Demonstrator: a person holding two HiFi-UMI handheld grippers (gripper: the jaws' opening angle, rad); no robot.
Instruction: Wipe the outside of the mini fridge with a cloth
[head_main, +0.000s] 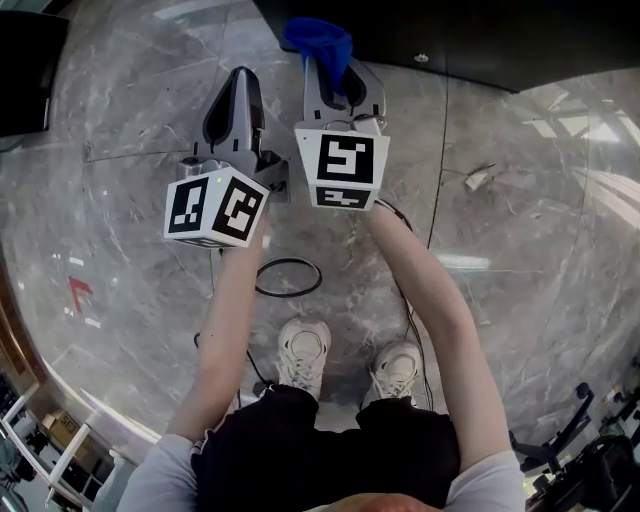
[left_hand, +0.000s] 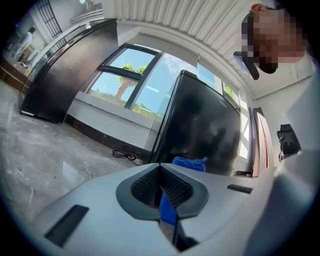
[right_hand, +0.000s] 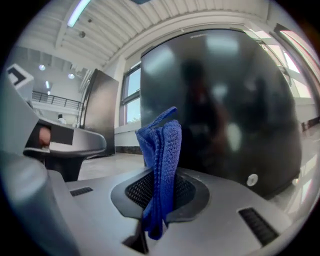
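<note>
The black mini fridge (right_hand: 225, 100) stands just ahead of both grippers, and its glossy front fills the right gripper view. It also shows in the left gripper view (left_hand: 200, 125) and as a dark edge at the top of the head view (head_main: 450, 30). My right gripper (head_main: 332, 62) is shut on a folded blue cloth (right_hand: 162, 150), which sticks up out of its jaws close to the fridge front. The cloth (head_main: 320, 40) looks to be just short of the fridge. My left gripper (head_main: 240, 88) hangs beside the right one, a little further back, shut and holding nothing.
I stand on a grey marble floor (head_main: 520, 260). A black cable loop (head_main: 288, 277) lies by my shoes and a white scrap (head_main: 480, 178) to the right. A taller dark cabinet (left_hand: 70, 70) stands to the left under windows, with a cable (left_hand: 125, 155) on the floor near it.
</note>
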